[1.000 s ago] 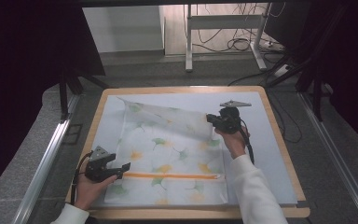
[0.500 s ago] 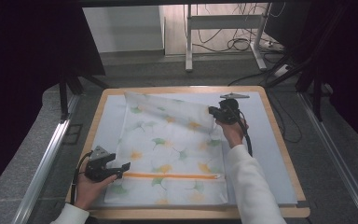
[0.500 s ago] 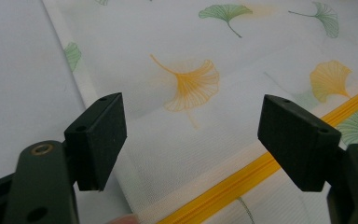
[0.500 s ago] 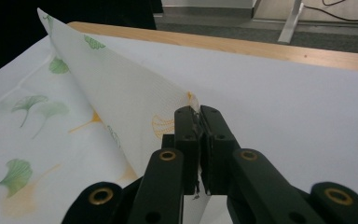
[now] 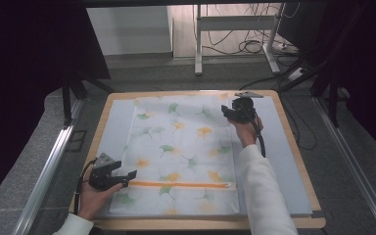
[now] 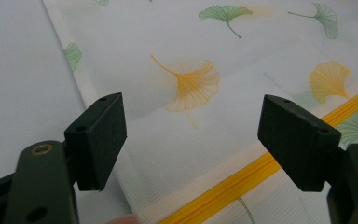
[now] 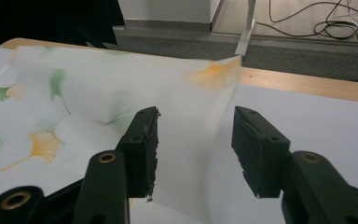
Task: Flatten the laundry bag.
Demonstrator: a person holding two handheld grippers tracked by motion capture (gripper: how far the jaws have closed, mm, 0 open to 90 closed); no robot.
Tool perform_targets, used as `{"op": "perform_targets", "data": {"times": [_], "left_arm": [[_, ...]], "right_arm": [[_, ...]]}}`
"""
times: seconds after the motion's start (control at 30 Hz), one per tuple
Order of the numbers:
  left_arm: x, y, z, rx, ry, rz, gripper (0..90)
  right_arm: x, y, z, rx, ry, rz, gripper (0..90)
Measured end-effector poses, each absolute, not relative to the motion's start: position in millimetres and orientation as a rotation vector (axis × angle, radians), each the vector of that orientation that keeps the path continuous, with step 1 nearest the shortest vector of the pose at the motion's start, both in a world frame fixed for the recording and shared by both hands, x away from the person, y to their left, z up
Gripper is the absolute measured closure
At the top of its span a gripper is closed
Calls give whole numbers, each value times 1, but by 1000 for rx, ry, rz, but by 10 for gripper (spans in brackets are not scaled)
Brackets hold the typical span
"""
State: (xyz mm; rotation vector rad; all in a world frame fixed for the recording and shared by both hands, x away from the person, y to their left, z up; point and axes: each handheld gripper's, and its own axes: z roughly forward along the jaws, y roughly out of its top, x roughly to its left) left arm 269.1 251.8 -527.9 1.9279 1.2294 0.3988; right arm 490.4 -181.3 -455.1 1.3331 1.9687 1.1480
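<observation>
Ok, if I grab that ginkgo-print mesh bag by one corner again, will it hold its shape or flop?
Probably flop: the mesh bag is thin and see-through, and its far corner curls up between the open jaws of the right hand-held gripper, which have just been opening. Likely very light. The orange zipper may stiffen the near edge.

Blurred raised corner of the mesh bag [image 7: 214,74] between the right gripper [image 7: 195,149] jaws

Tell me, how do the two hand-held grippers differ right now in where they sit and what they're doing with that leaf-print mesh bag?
The left gripper rests at the leaf-print mesh bag's near corner beside the orange zipper, jaws wide, fabric flat beneath. The right gripper sits at the far edge; its jaws have just been opening, with a lifted fold of fabric between them, not pinched. Both are black, open, each in one hand.
</observation>
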Motion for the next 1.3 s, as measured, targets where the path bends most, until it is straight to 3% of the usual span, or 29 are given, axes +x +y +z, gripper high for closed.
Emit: {"op": "perform_targets", "data": {"times": [0.33, 0.53, 1.07, 1.3], "left_arm": [[269, 250, -527, 1922, 1231, 403, 233], [269, 250, -526, 1918, 1226, 407, 233], [267, 245, -525, 1918, 1212, 404, 232], [267, 245, -525, 1916, 1207, 406, 232]], "right_arm": [[461, -193, -449, 1286, 2062, 1240, 474], [432, -198, -450, 1226, 2169, 1278, 514], [341, -217, -466, 1091, 2374, 1267, 833], [310, -221, -473, 1058, 2396, 1286, 888]]}}
